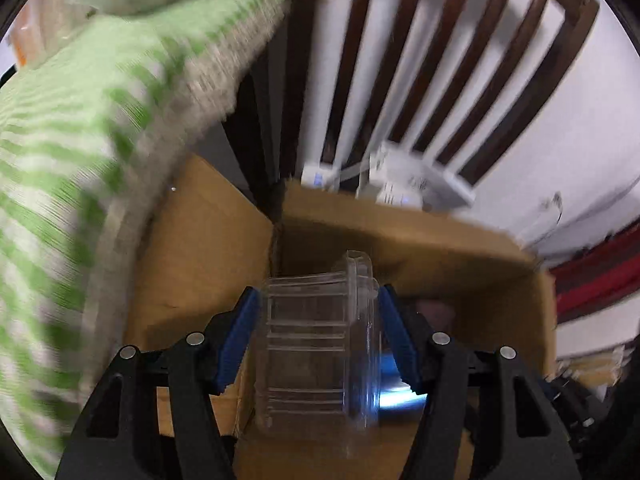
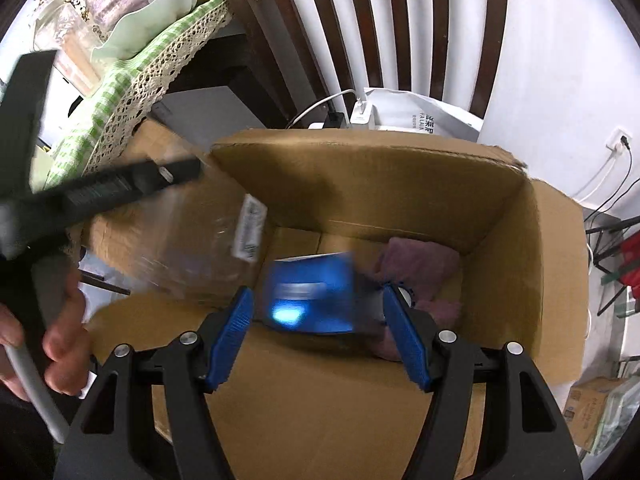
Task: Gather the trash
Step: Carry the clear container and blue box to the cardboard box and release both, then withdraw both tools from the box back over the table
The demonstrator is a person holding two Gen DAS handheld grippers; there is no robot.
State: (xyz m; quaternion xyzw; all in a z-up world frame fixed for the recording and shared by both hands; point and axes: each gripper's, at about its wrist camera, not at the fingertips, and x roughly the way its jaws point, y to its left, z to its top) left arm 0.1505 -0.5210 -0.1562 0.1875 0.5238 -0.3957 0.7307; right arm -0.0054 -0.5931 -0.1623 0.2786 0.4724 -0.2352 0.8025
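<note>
1. The clear plastic container (image 1: 316, 344) lies on its side between the fingers of the left gripper (image 1: 316, 340), its ribbed wall and rim reaching past the tips. Both blue pads sit against it, so it looks pinched, over the open cardboard box (image 1: 420, 248).
2. From the right wrist view the same container (image 2: 200, 240) shows as a blurred shape with a white label at the box's left wall, ahead and left of the right fingers.
3. The right gripper (image 2: 318, 320) has its fingers spread and holds nothing. A blurred blue carton (image 2: 312, 292) appears in the gap between them but lies beyond the tips, down in the box beside a purple cloth (image 2: 420, 264).
4. To do this step well, I judge the container should be brought fully over the opening, past the left flap, before the fingers part, so it drops inside and does not catch the edge.
5. The left gripper points forward and down into the box; the person's hand (image 2: 60, 332) grips its handle at the lower left. The right gripper hovers above the box mouth, tilted downward.
</note>
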